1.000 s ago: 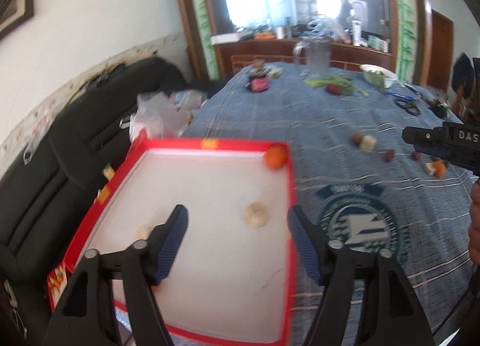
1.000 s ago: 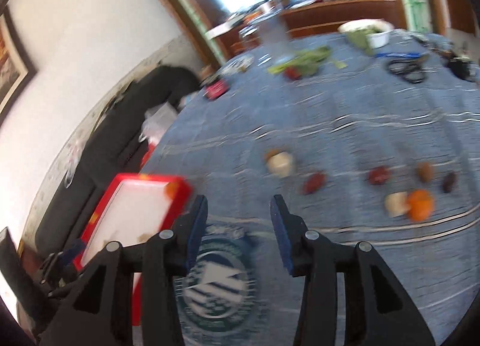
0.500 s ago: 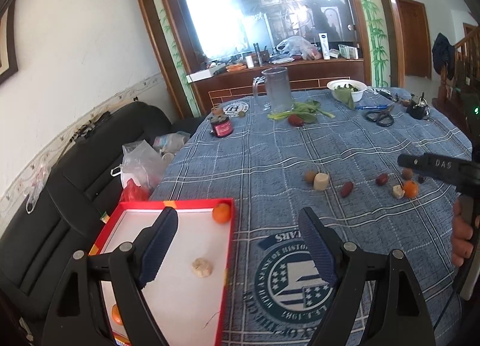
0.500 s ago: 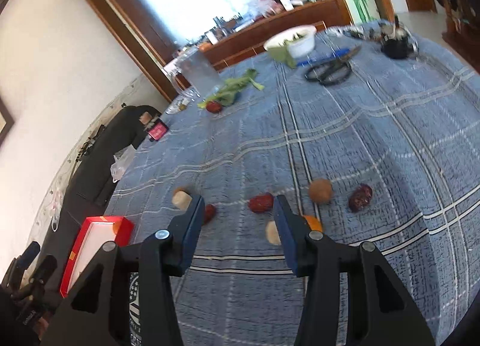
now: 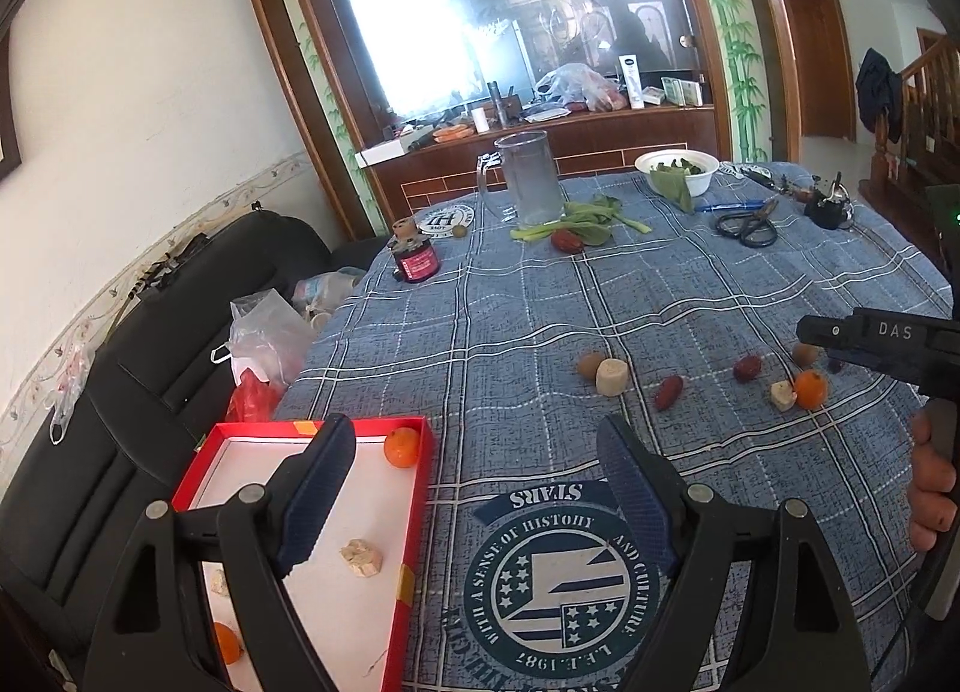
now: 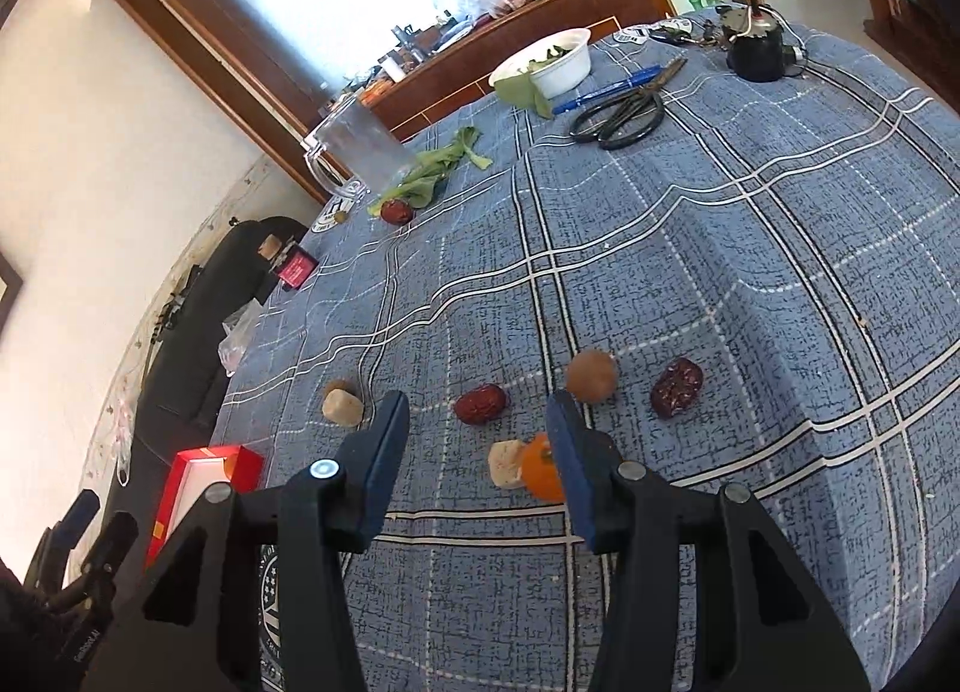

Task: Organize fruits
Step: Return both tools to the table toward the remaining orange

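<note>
Tangerine (image 6: 538, 469) half hidden behind right gripper's (image 6: 478, 435) spread, empty jaws; left gripper (image 5: 471, 473) likewise wide apart, empty.

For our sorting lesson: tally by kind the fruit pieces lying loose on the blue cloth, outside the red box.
Oranges: 1
Pale chunks: 2
Brown fruits: 2
Red dates: 4
Total: 9
The olive bit by the mug is too small to tell, so it is not counted.
</note>
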`<state>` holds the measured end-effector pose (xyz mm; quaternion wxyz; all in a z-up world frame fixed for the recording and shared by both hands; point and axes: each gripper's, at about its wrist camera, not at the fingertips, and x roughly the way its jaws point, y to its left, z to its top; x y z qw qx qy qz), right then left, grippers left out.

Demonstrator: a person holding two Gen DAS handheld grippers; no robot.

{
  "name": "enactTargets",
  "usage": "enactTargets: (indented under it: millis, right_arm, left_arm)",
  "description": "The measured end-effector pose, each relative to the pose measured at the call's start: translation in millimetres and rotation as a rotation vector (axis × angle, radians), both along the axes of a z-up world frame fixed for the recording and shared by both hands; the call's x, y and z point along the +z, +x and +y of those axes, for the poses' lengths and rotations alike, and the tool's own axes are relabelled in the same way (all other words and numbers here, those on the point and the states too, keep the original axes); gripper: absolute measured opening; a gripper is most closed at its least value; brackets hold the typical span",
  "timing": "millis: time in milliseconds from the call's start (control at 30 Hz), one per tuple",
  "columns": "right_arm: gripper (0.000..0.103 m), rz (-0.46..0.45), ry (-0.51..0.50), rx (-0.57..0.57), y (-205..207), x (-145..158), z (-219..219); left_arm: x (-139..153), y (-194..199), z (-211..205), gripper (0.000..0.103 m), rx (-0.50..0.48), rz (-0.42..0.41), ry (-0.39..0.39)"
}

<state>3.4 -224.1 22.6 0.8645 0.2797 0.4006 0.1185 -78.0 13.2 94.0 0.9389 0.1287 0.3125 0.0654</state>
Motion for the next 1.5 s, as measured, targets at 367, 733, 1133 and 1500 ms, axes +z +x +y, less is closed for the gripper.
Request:
enactTargets:
  millis: [367, 733, 1133, 1500]
  right_arm:
    - [0.05, 0.029, 0.021, 0.014, 1, -3, 0]
    - [0.05, 0.098, 0.09, 0.046, 11, -16, -4]
    - [0.049, 0.154, 0.032, -0.005, 15, -24, -12]
    - [0.049, 0.184, -0.006, 0.006, 21, -33, -6]
  left_arm:
    - [-12, 10, -5, 0.083, -0.007, 0.044, 0.01]
    - [-57, 40, 12, 0.083, 0.044, 0.188, -0.017]
    - [-69, 46, 11, 0.083, 0.02, 0.233, -0.057]
    - [-67, 53, -7, 0.083, -0.043, 0.231, -0.071]
